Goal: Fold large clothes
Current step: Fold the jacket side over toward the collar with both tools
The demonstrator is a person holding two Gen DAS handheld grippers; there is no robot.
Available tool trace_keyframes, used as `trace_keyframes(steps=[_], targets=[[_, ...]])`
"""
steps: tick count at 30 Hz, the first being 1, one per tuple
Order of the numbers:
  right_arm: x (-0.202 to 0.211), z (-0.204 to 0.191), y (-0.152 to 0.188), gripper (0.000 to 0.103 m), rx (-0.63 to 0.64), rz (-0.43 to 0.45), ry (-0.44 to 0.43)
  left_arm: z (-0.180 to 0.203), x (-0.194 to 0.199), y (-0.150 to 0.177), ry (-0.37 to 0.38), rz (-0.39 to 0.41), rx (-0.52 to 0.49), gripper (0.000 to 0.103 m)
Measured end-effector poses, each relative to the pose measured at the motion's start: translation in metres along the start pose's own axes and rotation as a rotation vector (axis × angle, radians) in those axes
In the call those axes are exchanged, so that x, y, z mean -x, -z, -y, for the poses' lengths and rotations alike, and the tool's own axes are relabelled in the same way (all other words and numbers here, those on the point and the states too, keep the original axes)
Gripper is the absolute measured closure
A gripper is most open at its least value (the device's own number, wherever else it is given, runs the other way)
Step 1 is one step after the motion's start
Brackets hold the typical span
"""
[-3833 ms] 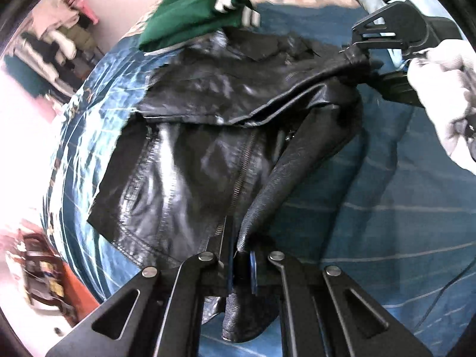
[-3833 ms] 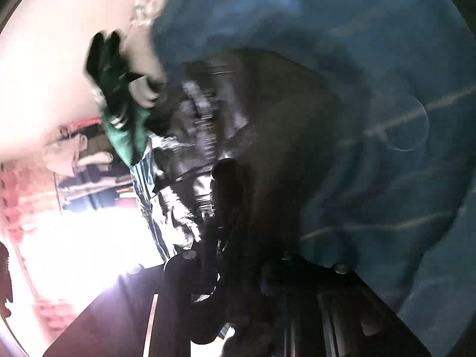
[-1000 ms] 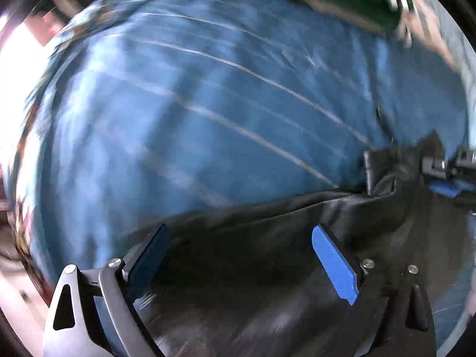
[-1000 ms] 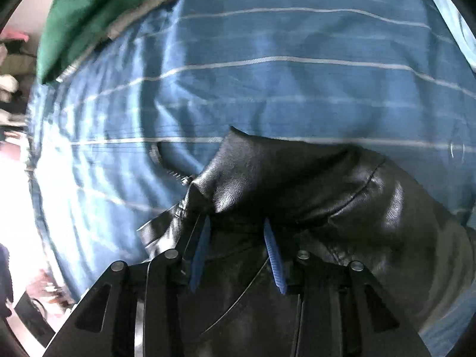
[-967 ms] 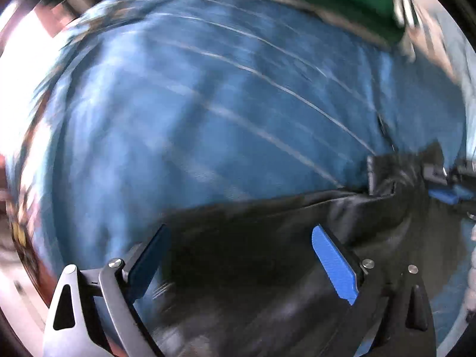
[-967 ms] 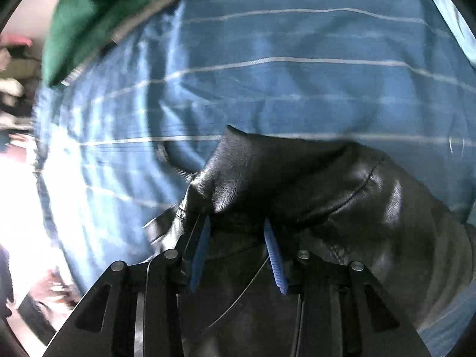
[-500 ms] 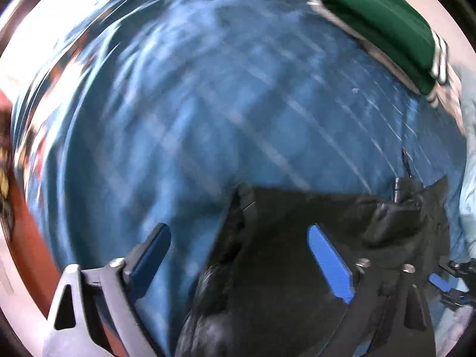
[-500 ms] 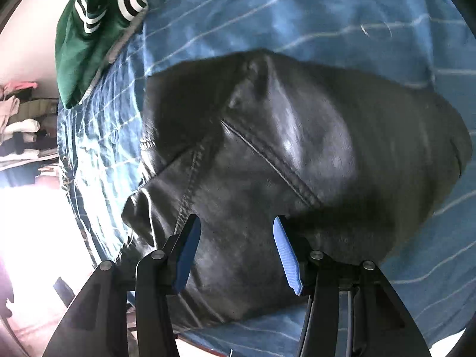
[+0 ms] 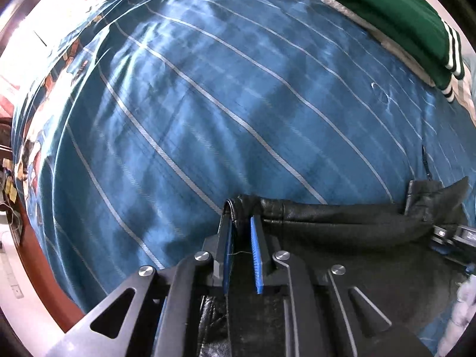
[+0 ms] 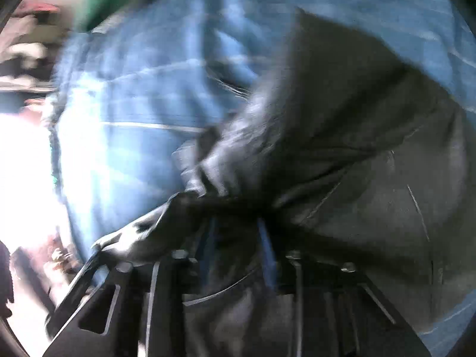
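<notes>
A black leather jacket (image 9: 342, 223) lies on the blue striped bedspread (image 9: 223, 104). In the left wrist view my left gripper (image 9: 239, 223) is shut on a folded corner of the jacket's near edge. The right gripper shows at the far right edge of that view (image 9: 449, 238), on the same jacket. In the blurred right wrist view the jacket (image 10: 357, 163) fills the right half, and my right gripper (image 10: 236, 226) has its blue pads closed in on a bunched fold of it.
A folded green garment with white stripes (image 9: 395, 15) lies at the far corner of the bed. The bed's edge and a reddish floor (image 9: 44, 282) run along the left. Bright window light and hanging clothes (image 10: 26, 44) are at the left.
My left gripper was open over the jacket and has closed on its edge. My right gripper was open half a second ago and has closed on the jacket; its view is now blurred by motion.
</notes>
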State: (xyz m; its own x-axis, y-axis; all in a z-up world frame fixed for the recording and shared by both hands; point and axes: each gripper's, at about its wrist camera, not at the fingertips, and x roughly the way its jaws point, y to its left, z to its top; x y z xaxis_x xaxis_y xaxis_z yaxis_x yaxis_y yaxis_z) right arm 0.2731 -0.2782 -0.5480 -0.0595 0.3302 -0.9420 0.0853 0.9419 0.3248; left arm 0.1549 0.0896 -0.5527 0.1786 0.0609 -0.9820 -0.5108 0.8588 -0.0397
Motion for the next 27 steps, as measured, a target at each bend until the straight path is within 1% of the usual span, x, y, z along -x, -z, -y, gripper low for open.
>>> trace_keyframes(steps=[1, 2, 3, 5, 6, 7, 8, 9, 10, 11, 13, 15, 17, 19, 20, 22, 23, 24, 26, 27], targets=[[-0.001, -0.007, -0.002, 0.076, 0.028, -0.006, 0.032, -0.002, -0.001, -0.004, 0.007, -0.006, 0.010, 0.089], [0.001, -0.009, -0.001, 0.076, 0.033, -0.011, 0.038, -0.002, 0.001, -0.006, 0.014, -0.013, 0.016, 0.087], [0.004, -0.008, 0.000, 0.076, 0.031, -0.012, 0.027, -0.001, 0.005, -0.008, 0.005, -0.021, 0.016, 0.087], [0.021, 0.006, 0.006, 0.076, -0.007, -0.004, -0.087, 0.004, 0.017, -0.013, -0.006, -0.028, -0.007, 0.087], [0.032, 0.018, 0.011, 0.075, -0.039, 0.006, -0.156, 0.008, 0.028, -0.013, -0.016, -0.013, -0.032, 0.087], [0.043, 0.030, 0.017, 0.072, -0.072, 0.020, -0.202, 0.013, 0.038, -0.013, -0.027, 0.009, -0.060, 0.077], [0.060, 0.049, 0.027, 0.059, -0.115, 0.059, -0.243, 0.020, 0.051, -0.011, -0.024, 0.036, -0.089, 0.053], [0.071, 0.062, 0.035, 0.046, -0.141, 0.090, -0.257, 0.029, 0.064, -0.009, -0.019, 0.058, -0.118, 0.034], [0.089, 0.084, 0.050, 0.042, -0.184, 0.143, -0.268, 0.038, 0.072, -0.007, -0.011, 0.069, -0.136, 0.003], [0.104, 0.108, 0.065, 0.040, -0.228, 0.182, -0.258, 0.047, 0.078, -0.005, 0.003, 0.081, -0.152, 0.001], [0.117, 0.147, 0.088, 0.040, -0.320, 0.209, -0.237, 0.072, 0.085, 0.001, 0.037, 0.087, -0.189, 0.001], [0.117, 0.191, 0.112, 0.040, -0.438, 0.198, -0.253, 0.106, 0.079, 0.008, 0.088, 0.061, -0.226, 0.001], [0.105, 0.221, 0.126, 0.040, -0.517, 0.176, -0.280, 0.134, 0.067, 0.016, 0.118, 0.028, -0.247, 0.001], [0.091, 0.237, 0.129, 0.040, -0.553, 0.168, -0.328, 0.165, 0.045, 0.026, 0.139, 0.000, -0.270, 0.001], [0.082, 0.243, 0.130, 0.040, -0.578, 0.174, -0.374, 0.177, 0.034, 0.027, 0.129, -0.020, -0.284, 0.001], [0.070, 0.253, 0.125, 0.040, -0.597, 0.197, -0.465, 0.197, 0.003, 0.030, 0.085, -0.052, -0.306, 0.001], [0.067, 0.253, 0.122, 0.040, -0.602, 0.211, -0.486, 0.201, -0.009, 0.031, 0.063, -0.067, -0.312, 0.000], [0.063, 0.252, 0.117, 0.038, -0.591, 0.214, -0.498, 0.203, -0.022, 0.030, 0.057, -0.080, -0.310, 0.000], [0.049, 0.253, 0.107, 0.037, -0.570, 0.220, -0.530, 0.199, -0.028, 0.029, 0.085, -0.070, -0.287, 0.000], [0.045, 0.256, 0.105, 0.034, -0.567, 0.223, -0.557, 0.199, -0.027, 0.030, 0.094, -0.063, -0.289, 0.000]])
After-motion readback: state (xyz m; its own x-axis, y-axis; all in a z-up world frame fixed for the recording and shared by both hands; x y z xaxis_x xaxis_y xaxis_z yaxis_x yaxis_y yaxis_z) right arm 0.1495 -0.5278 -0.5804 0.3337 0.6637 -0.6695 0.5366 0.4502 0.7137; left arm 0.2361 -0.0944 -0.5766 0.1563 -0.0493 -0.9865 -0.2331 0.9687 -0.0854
